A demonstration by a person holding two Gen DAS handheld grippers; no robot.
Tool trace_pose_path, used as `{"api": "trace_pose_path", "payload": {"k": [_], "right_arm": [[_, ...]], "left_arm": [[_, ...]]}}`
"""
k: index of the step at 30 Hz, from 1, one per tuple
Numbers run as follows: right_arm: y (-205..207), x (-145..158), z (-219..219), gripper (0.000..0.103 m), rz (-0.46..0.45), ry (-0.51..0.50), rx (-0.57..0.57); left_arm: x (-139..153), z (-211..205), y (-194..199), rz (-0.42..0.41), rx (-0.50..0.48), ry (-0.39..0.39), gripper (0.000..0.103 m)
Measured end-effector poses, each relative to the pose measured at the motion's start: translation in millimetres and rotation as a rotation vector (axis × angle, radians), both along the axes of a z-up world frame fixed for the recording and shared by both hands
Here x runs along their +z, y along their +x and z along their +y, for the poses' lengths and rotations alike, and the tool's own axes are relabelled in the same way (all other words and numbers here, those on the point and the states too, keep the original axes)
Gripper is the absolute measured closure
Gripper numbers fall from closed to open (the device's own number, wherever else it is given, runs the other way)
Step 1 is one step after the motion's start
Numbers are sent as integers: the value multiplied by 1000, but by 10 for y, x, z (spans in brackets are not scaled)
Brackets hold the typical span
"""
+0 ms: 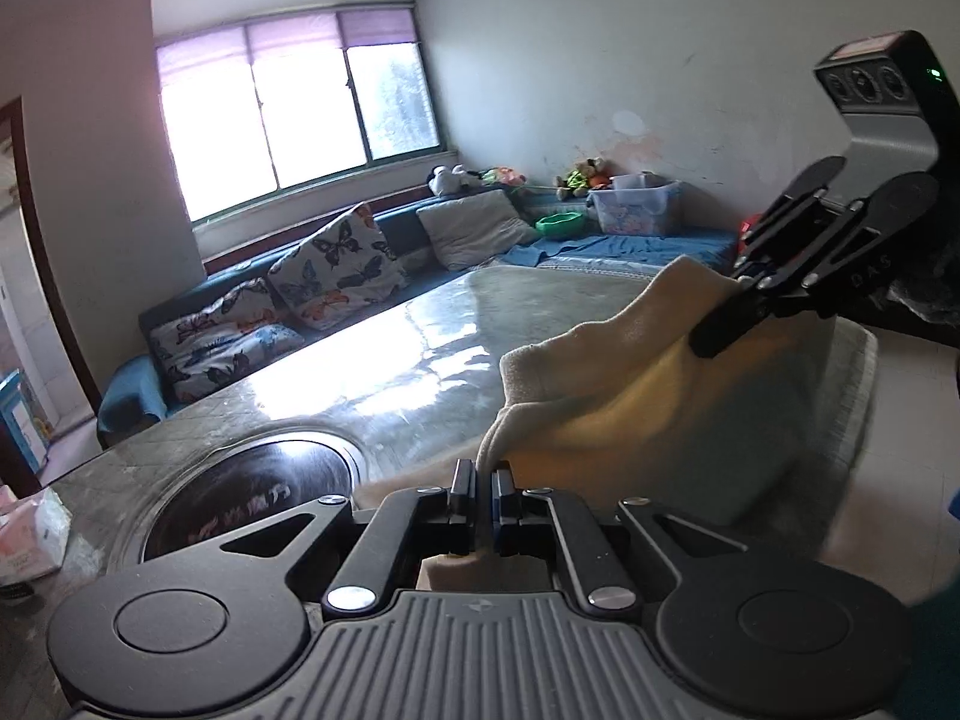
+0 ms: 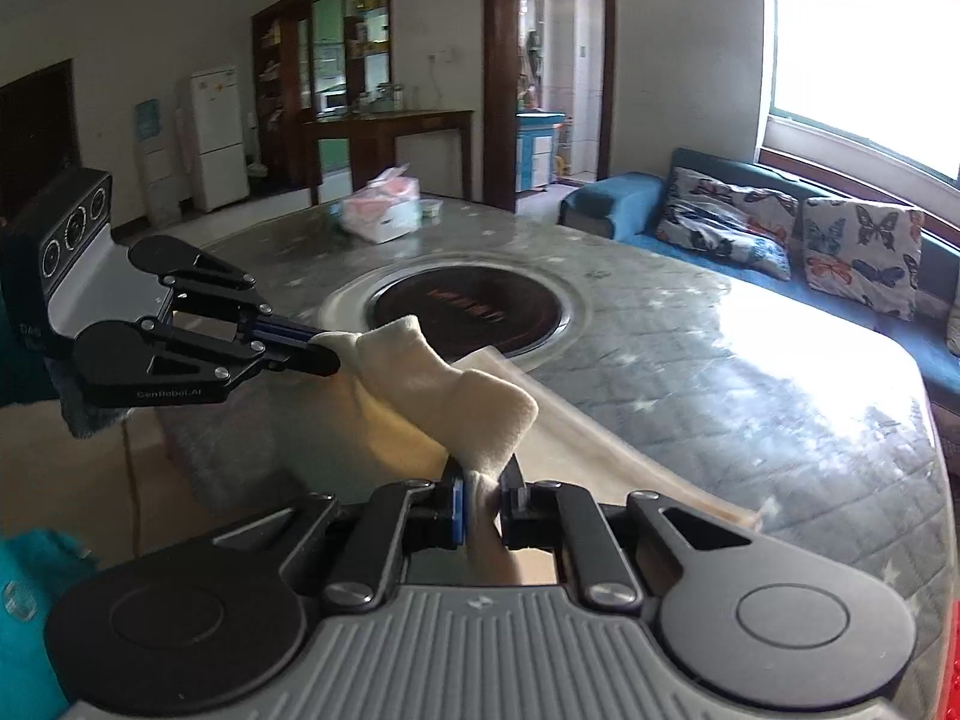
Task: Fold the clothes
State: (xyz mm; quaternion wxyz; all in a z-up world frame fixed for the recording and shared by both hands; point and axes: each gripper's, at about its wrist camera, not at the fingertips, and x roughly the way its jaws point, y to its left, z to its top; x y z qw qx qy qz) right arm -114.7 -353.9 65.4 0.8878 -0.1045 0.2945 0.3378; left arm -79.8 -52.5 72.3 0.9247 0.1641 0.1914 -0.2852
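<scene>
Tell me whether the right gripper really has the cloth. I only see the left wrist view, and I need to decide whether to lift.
Observer: Yes. The right wrist view shows the right gripper shut on a bunched fold of the cream cloth.
Operator: Is the whole cloth off the table?
Observer: No. A flat part of it lies on the table, running off to the right of that gripper.
Operator: And the left gripper, seen from that side?
Observer: The left gripper pinches the cloth's other end, held up above the table.
</scene>
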Motion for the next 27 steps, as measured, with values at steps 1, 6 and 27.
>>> {"api": "trace_pose_path", "payload": {"k": [1, 6, 27], "right_arm": [[97, -46, 2, 93, 9, -2, -15], [583, -274, 9, 93, 51, -14, -88], [1199, -613, -134, 67, 62, 42, -350]], "left_arm": [[-8, -37, 127, 9, 8, -2, 98], [-164, -227, 747, 70, 67, 13, 97], [-391, -309, 1085, 171, 115, 5, 73]]}}
